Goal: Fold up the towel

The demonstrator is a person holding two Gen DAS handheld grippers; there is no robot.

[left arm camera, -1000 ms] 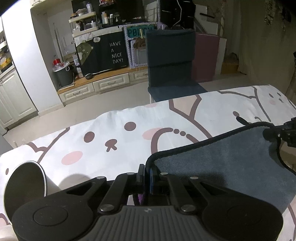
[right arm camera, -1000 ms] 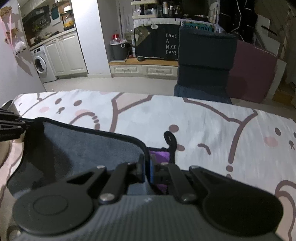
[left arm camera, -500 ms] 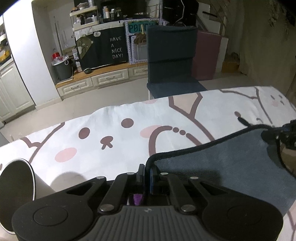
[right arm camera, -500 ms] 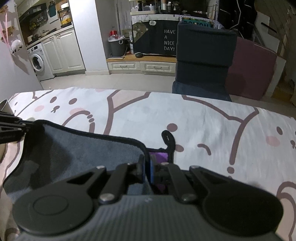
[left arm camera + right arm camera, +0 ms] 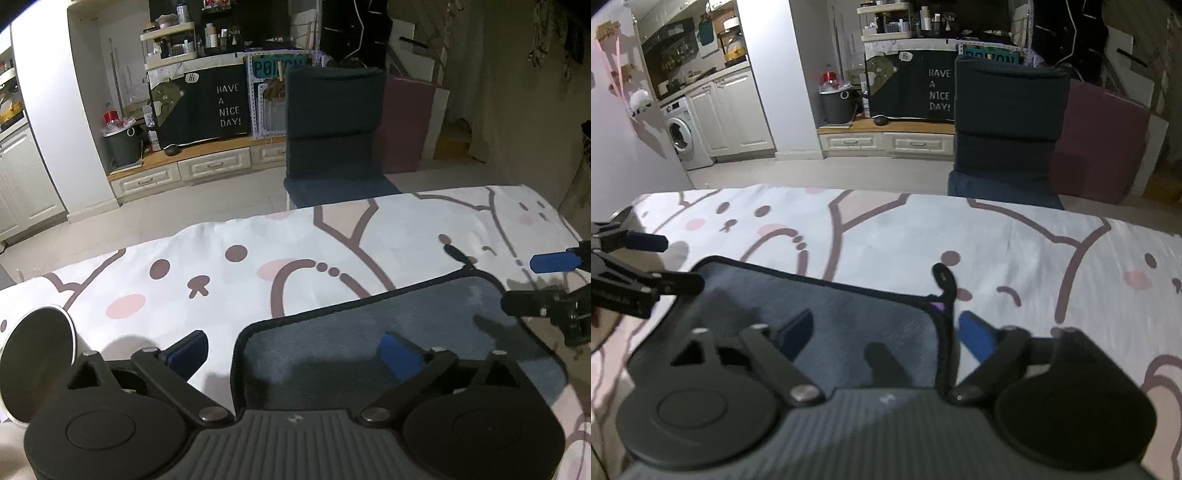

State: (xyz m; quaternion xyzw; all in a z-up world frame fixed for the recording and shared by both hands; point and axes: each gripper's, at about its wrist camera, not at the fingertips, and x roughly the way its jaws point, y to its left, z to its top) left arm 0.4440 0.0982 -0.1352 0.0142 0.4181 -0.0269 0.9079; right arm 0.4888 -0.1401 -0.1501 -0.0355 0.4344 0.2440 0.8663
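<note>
A dark grey towel (image 5: 369,328) with black edging lies flat on the cartoon-print tablecloth (image 5: 258,240). It also shows in the right wrist view (image 5: 849,317). My left gripper (image 5: 293,350) is open, its blue pads straddling the towel's left far corner. My right gripper (image 5: 884,332) is open over the towel's right far corner, beside the towel's black hanging loop (image 5: 945,278). The right gripper also shows at the right edge of the left wrist view (image 5: 543,284), and the left gripper at the left edge of the right wrist view (image 5: 653,258).
A white cup (image 5: 37,354) lies on its side at the table's left end. Beyond the far table edge stand a dark blue chair (image 5: 332,133), a low cabinet with drawers (image 5: 192,171) and a bin (image 5: 123,146).
Both grippers have opened and let go of the towel's corners. The towel's raised far edge has dropped and now lies flat on the tablecloth.
</note>
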